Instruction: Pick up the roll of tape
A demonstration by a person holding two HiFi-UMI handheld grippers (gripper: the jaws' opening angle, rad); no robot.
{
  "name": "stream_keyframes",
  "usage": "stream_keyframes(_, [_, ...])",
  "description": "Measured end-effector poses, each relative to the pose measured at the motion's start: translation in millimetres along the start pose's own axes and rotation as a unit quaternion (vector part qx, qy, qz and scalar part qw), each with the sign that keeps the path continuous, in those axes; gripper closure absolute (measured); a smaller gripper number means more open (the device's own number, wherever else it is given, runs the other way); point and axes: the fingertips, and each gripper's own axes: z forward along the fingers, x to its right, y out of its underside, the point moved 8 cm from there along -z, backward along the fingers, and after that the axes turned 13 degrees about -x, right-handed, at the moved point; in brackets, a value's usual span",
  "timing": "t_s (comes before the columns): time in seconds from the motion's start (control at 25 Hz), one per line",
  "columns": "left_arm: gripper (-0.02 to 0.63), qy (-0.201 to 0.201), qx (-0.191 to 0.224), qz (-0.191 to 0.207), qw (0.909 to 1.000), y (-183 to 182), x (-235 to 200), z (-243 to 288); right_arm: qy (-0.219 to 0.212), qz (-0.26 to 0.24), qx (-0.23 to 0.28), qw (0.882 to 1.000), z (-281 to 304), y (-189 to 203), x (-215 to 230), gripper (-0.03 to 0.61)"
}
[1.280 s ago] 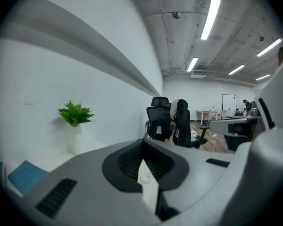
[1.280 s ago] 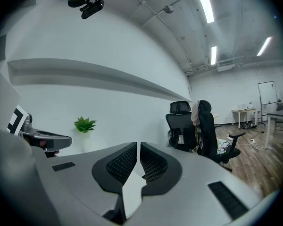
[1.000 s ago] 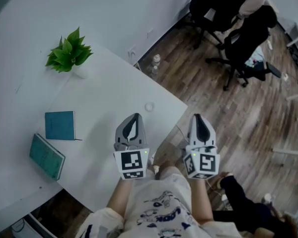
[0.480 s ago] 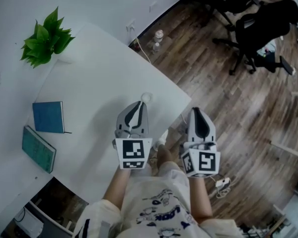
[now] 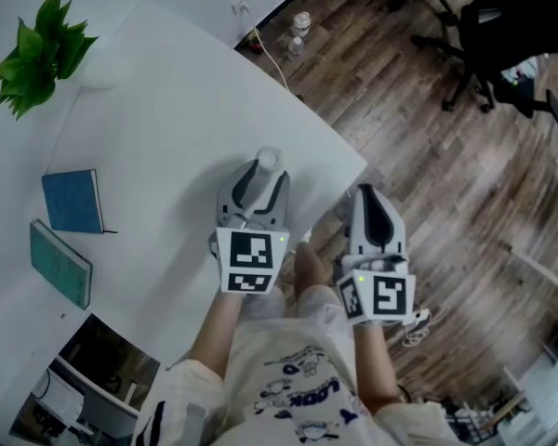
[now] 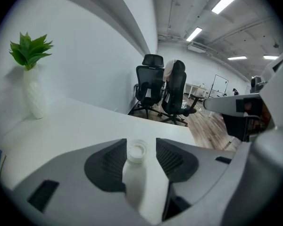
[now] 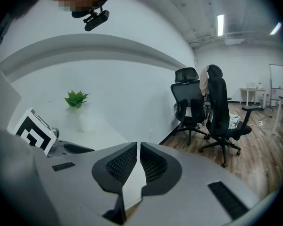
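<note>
The roll of tape (image 5: 268, 159) is a small white ring lying flat on the white table (image 5: 167, 128) near its right edge. My left gripper (image 5: 260, 169) points down at it, and its jaws are opening. In the left gripper view the roll of tape (image 6: 137, 150) sits between the two tips of the left gripper (image 6: 140, 149), with a thin gap on each side, so the pads do not press on it. My right gripper (image 5: 370, 199) hovers past the table edge over the wooden floor. In its own view the right gripper (image 7: 138, 150) is shut with nothing in it.
A potted plant (image 5: 33, 49) in a white vase stands at the far left of the table. A blue notebook (image 5: 73, 201) and a teal one (image 5: 60, 265) lie at the left. Black office chairs (image 5: 502, 17) and bottles (image 5: 300, 26) are on the floor beyond the table edge.
Both grippers have come down and forward. The left one has reached the roll of tape and gone from shut to open around it. The right gripper stays shut.
</note>
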Motion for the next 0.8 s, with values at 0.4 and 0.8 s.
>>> stream_keyframes(0.4, [0.393, -0.005, -0.066, -0.011, 0.9978, 6.5, -0.9, 28.6, -0.006, 0.012, -0.019, 1.000, 9.9, 12.2, 5.0, 0.554])
stream_keyframes(0.8, [0.394, -0.020, -0.085, -0.021, 0.9960, 3.2, -2.5, 34.1, -0.005, 0.015, -0.025, 1.000, 10.6, 15.9, 10.2, 0.554])
